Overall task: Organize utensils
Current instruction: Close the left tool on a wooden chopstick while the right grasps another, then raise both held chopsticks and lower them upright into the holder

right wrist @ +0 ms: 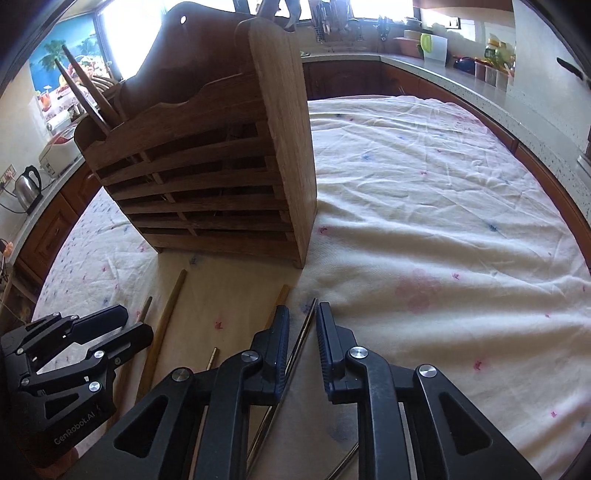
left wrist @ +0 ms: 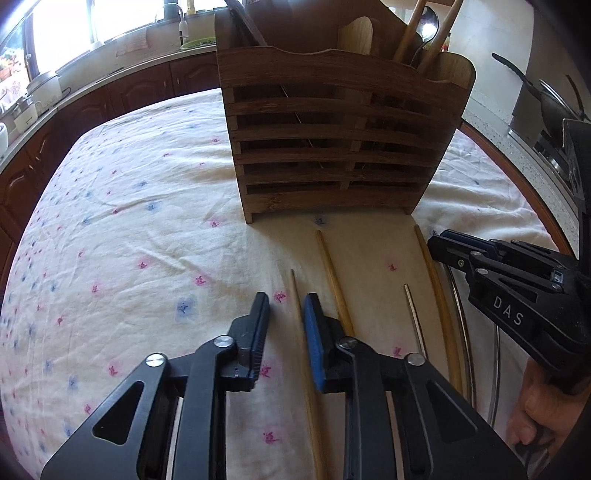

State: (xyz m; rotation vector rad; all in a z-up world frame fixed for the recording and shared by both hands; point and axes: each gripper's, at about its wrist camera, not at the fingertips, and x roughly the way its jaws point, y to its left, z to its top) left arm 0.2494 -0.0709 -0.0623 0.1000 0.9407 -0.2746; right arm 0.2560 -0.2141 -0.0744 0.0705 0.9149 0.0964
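A slatted wooden utensil holder [left wrist: 332, 140] stands on the cloth-covered table and holds chopsticks and a metal spoon [left wrist: 428, 26]; it also shows in the right wrist view [right wrist: 207, 173]. Several chopsticks lie on the cloth in front of it. My left gripper [left wrist: 286, 306] is open, its jaws on either side of a thin wooden chopstick [left wrist: 297, 299]. A thicker wooden chopstick [left wrist: 332, 273] lies just right of it. My right gripper [right wrist: 302, 317] is open, its jaws astride a metal chopstick [right wrist: 301, 339]. It also shows in the left wrist view [left wrist: 447, 245].
A floral white cloth [left wrist: 129, 221] covers the table. More chopsticks lie between the grippers: a wooden one [left wrist: 439, 295] and a short metal one [left wrist: 413, 314]. Kitchen counters with a kettle [right wrist: 27, 186], pans [left wrist: 546, 96] and jars ring the table.
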